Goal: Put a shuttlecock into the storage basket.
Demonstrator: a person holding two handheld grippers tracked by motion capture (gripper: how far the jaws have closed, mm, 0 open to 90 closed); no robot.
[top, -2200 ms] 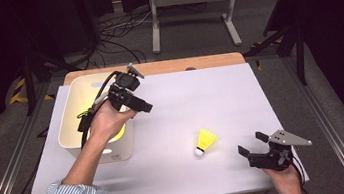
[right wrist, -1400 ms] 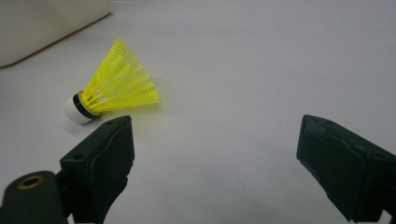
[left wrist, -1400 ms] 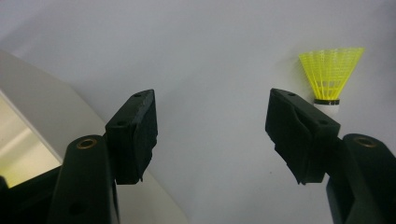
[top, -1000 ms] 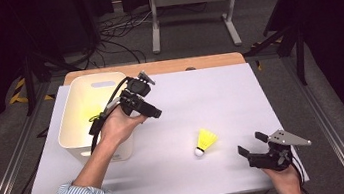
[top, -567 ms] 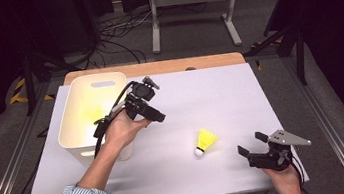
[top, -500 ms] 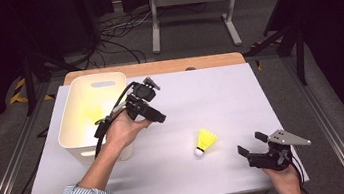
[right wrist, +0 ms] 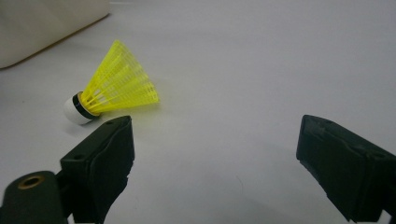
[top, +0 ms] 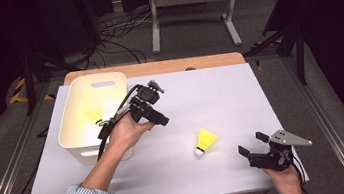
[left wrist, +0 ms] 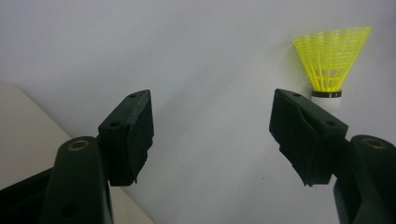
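A yellow shuttlecock (top: 206,140) with a white cork lies on its side on the white table (top: 219,90), right of centre. My left gripper (top: 162,120) hovers just right of the white bin (top: 81,139), its jaws pointing towards the shuttlecock but well short of it. In the left gripper view the left gripper (left wrist: 210,128) is open and empty, with the shuttlecock (left wrist: 332,63) beyond its right jaw. My right gripper (top: 251,144) rests near the front right corner, open. In the right gripper view the right gripper (right wrist: 215,149) holds nothing, and the shuttlecock (right wrist: 114,88) lies ahead of its left jaw.
Something yellow (top: 94,112) lies inside the bin, too blurred to identify. The bin's wall (right wrist: 42,23) is at the top left of the right gripper view. A wooden strip (top: 156,68) edges the table's far side. Cables and a metal stand (top: 193,3) are on the floor beyond.
My left gripper has moved right, from above the bin out over the table towards the shuttlecock. The right gripper and the shuttlecock have stayed put.
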